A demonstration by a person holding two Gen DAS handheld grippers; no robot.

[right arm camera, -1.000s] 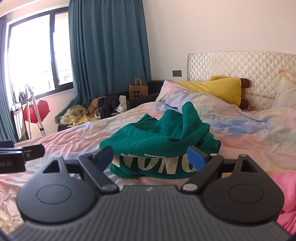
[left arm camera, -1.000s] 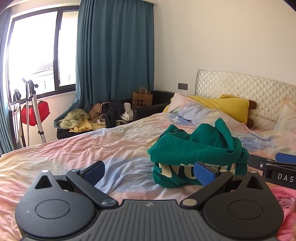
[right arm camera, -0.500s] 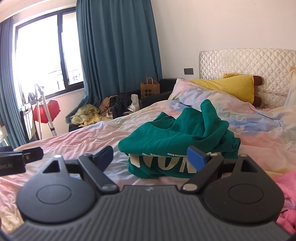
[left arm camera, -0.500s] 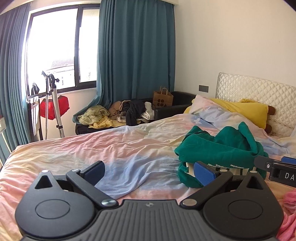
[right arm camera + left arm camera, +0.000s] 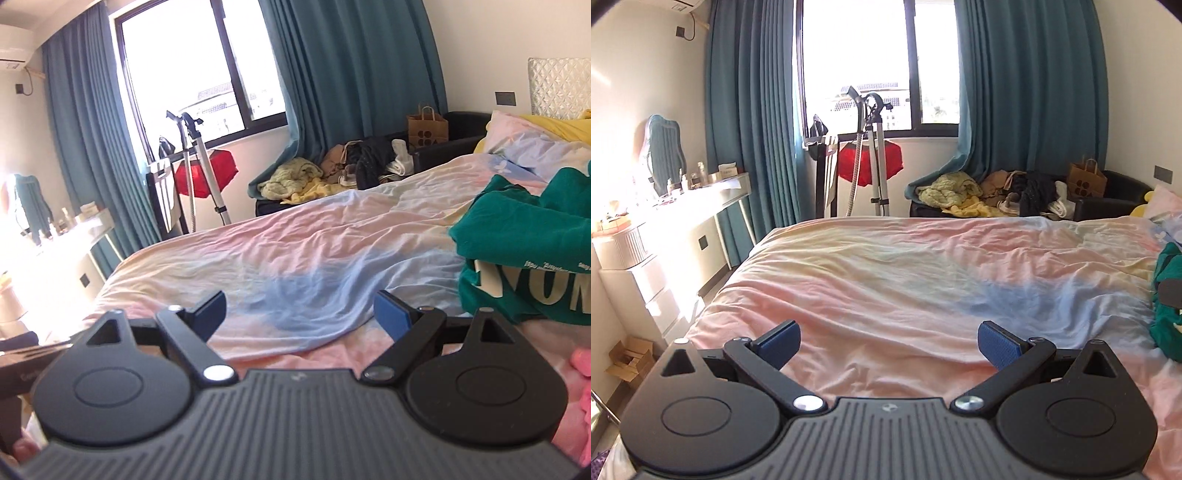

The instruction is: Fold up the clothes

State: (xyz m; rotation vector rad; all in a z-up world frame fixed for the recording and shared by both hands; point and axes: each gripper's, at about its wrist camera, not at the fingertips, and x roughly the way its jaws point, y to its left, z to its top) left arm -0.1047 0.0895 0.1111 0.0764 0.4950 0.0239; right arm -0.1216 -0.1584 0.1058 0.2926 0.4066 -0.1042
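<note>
A crumpled green garment with pale lettering (image 5: pixel 524 251) lies on the bed at the right; only its edge (image 5: pixel 1169 314) shows at the far right of the left wrist view. My left gripper (image 5: pixel 888 345) is open and empty, above the pastel bedsheet (image 5: pixel 905 280), well left of the garment. My right gripper (image 5: pixel 299 315) is open and empty, also left of the garment and near the sheet (image 5: pixel 295 251). A pink garment (image 5: pixel 580 398) shows at the lower right edge.
A black bench with a pile of clothes (image 5: pixel 997 195) and a paper bag (image 5: pixel 1086 181) stands beyond the bed. A garment steamer stand (image 5: pixel 875 158) and a red item are by the window. A white dresser (image 5: pixel 646 251) stands left of the bed.
Both grippers have swung left, away from the green garment toward the window. The garment went from centre to the right edge of both views. Both stay open.
</note>
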